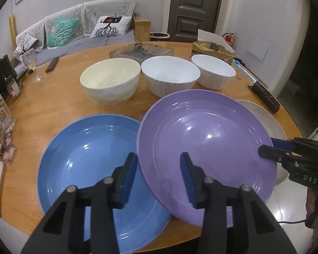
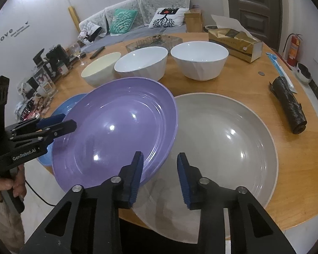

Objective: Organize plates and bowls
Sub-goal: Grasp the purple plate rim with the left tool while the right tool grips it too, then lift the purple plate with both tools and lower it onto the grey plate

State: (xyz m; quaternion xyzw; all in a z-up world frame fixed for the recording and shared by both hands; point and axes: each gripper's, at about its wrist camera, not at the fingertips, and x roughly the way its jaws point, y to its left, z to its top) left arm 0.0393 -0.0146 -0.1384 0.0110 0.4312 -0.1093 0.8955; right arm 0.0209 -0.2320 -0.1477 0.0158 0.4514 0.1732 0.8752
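A purple plate (image 1: 205,148) sits tilted, its left edge resting on a blue plate (image 1: 91,169) and its right side over a grey plate (image 2: 222,148). My left gripper (image 1: 158,175) is open, its fingers straddling the purple plate's left rim. My right gripper (image 2: 160,175) is open, its fingers either side of the purple plate's right rim (image 2: 171,127). Three bowls stand in a row behind: a cream bowl (image 1: 111,80), a white bowl (image 1: 170,77) and a second white bowl (image 1: 214,71). The right gripper also shows in the left wrist view (image 1: 267,147).
A round wooden table (image 1: 59,105) holds a tissue box (image 1: 212,48), a glass ashtray (image 1: 141,49), a dark roll (image 2: 289,105), a wine glass (image 1: 31,63), a remote (image 1: 52,64) and clutter at the left edge (image 1: 0,97). A sofa stands behind.
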